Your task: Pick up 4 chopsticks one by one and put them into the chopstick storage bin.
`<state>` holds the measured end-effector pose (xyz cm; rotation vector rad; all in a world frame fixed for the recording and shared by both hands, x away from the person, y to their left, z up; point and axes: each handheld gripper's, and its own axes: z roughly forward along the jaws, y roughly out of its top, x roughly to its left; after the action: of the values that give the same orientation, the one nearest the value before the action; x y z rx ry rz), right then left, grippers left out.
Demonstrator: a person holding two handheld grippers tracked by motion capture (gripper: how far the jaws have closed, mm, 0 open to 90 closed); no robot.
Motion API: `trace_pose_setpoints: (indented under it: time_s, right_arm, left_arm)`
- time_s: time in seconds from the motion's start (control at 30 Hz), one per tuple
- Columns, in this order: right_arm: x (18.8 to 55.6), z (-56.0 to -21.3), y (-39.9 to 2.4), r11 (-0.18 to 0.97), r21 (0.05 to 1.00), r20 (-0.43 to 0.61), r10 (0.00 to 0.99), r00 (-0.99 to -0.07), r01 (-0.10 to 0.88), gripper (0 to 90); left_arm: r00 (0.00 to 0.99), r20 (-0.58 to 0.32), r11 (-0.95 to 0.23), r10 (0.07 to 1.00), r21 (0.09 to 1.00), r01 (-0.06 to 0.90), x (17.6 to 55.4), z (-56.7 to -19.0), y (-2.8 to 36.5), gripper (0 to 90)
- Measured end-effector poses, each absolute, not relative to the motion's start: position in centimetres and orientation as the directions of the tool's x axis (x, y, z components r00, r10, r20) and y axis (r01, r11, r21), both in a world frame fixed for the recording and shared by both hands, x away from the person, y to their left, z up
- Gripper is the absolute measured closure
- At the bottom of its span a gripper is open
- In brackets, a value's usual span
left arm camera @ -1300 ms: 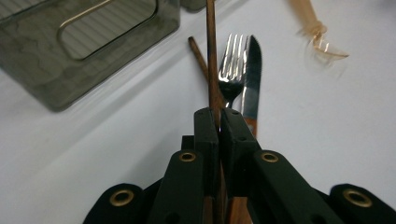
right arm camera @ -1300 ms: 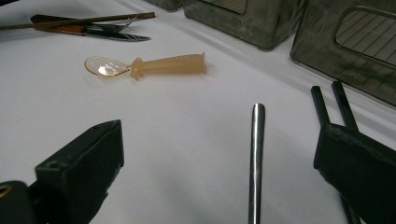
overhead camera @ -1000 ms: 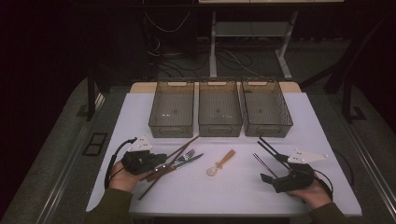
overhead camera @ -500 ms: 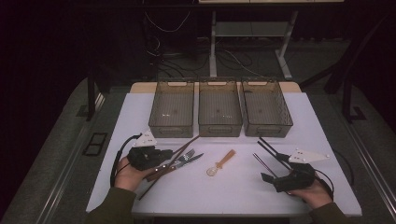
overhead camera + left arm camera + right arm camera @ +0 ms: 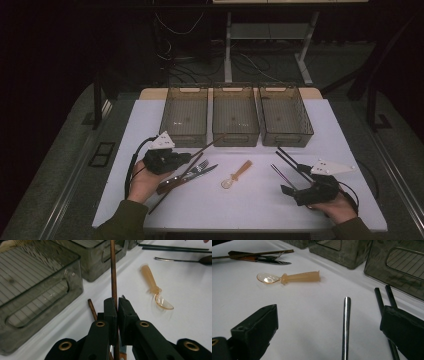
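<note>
Near the table's left front, the left gripper (image 5: 186, 158) pinches a brown chopstick (image 5: 113, 272), lifting it clear of the knife (image 5: 195, 173) for sorting into the bins (image 5: 184, 135). The right gripper (image 5: 332, 327) rests with jaws wide astride a metal rod (image 5: 346, 325). Since a second ago, the chopstick's tip has swung toward the bins.

Black claws (image 5: 192, 156) with brass-ringed screws, grey three-cornered plates, black cables, olive sleeves
</note>
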<state>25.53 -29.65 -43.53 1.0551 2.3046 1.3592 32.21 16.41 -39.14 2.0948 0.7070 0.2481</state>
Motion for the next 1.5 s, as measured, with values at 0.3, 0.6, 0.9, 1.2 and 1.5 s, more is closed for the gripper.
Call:
trace_pose_setpoints:
  time_s: [0.3,0.6,0.9,1.2,1.5]
  right_arm:
    - [25.5,-43.5,-29.7,0.299,0.841,0.127,0.700,-0.703,0.450,1.8]
    - [25.5,-43.5,-29.7,0.298,0.842,0.127,0.701,-0.702,0.450,1.8]
    - [25.4,-43.5,-29.9,0.288,0.843,0.132,0.708,-0.693,0.455,1.8]
    - [25.4,-43.5,-29.9,0.286,0.840,0.137,0.709,-0.692,0.460,1.8]
    - [25.4,-43.5,-29.8,0.285,0.840,0.140,0.709,-0.691,0.462,1.8]
  left_arm:
    - [0.812,-0.090,-0.427,0.576,0.814,0.393,33.1,-38.7,16.2,84.7]
    - [0.809,-0.100,-0.413,0.579,0.820,0.397,34.1,-38.4,15.9,84.7]
    - [0.800,-0.107,-0.390,0.590,0.830,0.399,35.4,-37.6,15.8,84.7]
    - [0.784,-0.107,-0.373,0.612,0.835,0.405,37.0,-36.7,15.7,84.7]
    - [0.765,-0.089,-0.363,0.638,0.842,0.400,38.6,-35.3,15.3,84.7]
